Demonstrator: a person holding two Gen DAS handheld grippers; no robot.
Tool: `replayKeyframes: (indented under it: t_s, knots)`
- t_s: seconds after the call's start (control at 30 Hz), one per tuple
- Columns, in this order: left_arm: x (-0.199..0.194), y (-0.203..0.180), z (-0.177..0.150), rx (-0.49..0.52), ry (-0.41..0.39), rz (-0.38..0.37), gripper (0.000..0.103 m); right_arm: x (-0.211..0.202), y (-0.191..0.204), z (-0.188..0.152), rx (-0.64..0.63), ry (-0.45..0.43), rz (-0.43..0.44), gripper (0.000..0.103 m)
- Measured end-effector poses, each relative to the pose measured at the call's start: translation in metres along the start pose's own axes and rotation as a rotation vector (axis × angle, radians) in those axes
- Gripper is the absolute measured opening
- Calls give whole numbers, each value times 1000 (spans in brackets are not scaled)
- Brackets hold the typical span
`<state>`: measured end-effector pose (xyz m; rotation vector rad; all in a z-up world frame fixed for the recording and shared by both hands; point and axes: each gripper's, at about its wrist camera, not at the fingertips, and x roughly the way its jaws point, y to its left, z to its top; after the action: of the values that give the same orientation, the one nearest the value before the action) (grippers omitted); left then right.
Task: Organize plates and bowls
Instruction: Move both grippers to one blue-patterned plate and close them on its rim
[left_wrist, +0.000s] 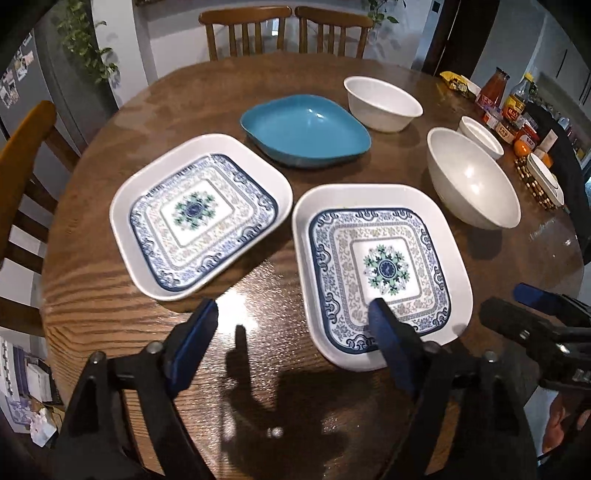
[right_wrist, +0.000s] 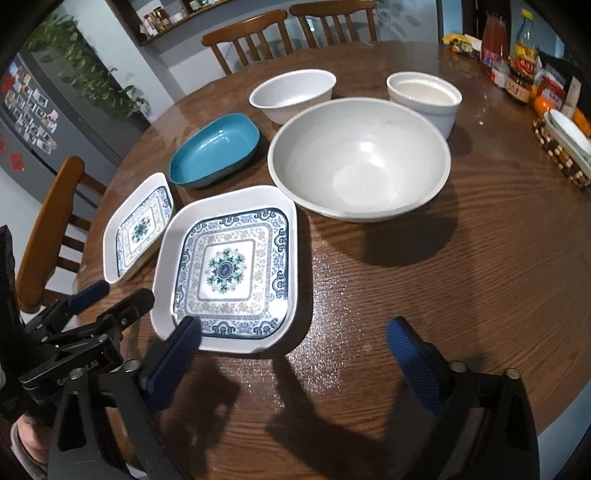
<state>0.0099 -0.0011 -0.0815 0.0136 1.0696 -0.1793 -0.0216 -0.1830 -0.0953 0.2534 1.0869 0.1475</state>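
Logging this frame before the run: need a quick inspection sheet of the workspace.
Surface: round wooden table, glossy, bare in front of both tools.
Job's things: two patterned square plates, one nearer and one to its left, side by side, unstacked; blue dish; large white bowl; two smaller white bowls behind it. All look empty.
Clutter: sauce bottles, jars, oranges and a woven mat with white dishes at the table's right edge.
Grippers: left tool open, right tool open, both holding nothing.
Cables: nothing seen.
Surroundings: wooden chairs, fridge with photos, leafy plant.
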Motion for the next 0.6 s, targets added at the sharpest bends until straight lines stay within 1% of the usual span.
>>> replayKeyframes:
  t_s: [0.07, 0.1, 0.2, 0.23, 0.3, 0.33, 0.37, 0.4, 0.47, 0.5, 0.57, 0.6]
  knots:
    - [4, -3, 1, 5, 5, -18, 73, 7, -3, 1, 9, 6, 5, 83]
    - [7, -5, 1, 6, 5, -28, 72, 12, -5, 3, 17, 9, 3, 80]
    - [16, -10, 3, 12, 20, -37, 63, 20, -9, 6, 31, 18, 5, 67]
    - [19, -10, 3, 13, 27, -38, 58, 23, -9, 7, 28, 19, 6, 61]
    - [27, -11, 3, 11, 47, -46, 49, 28, -11, 10, 28, 24, 1, 57]
    - [30, -12, 3, 9, 59, -53, 42, 30, -11, 11, 24, 22, 1, 52]
    - [32, -13, 4, 8, 64, -54, 38, 30, -11, 13, 17, 18, 1, 45]
    - [32, -13, 5, 9, 60, -52, 37, 32, -10, 15, 11, 25, 12, 41]
    - [33, -14, 6, 6, 55, -58, 31, 34, -8, 16, -3, 28, 18, 27]
    - [33, -14, 7, 5, 54, -54, 30, 35, -6, 17, -16, 29, 17, 24]
    - [33, -13, 8, 10, 49, -47, 28, 38, -2, 18, -41, 40, 31, 10]
    - [33, -12, 7, 12, 48, -43, 26, 38, 1, 18, -55, 37, 16, 10]
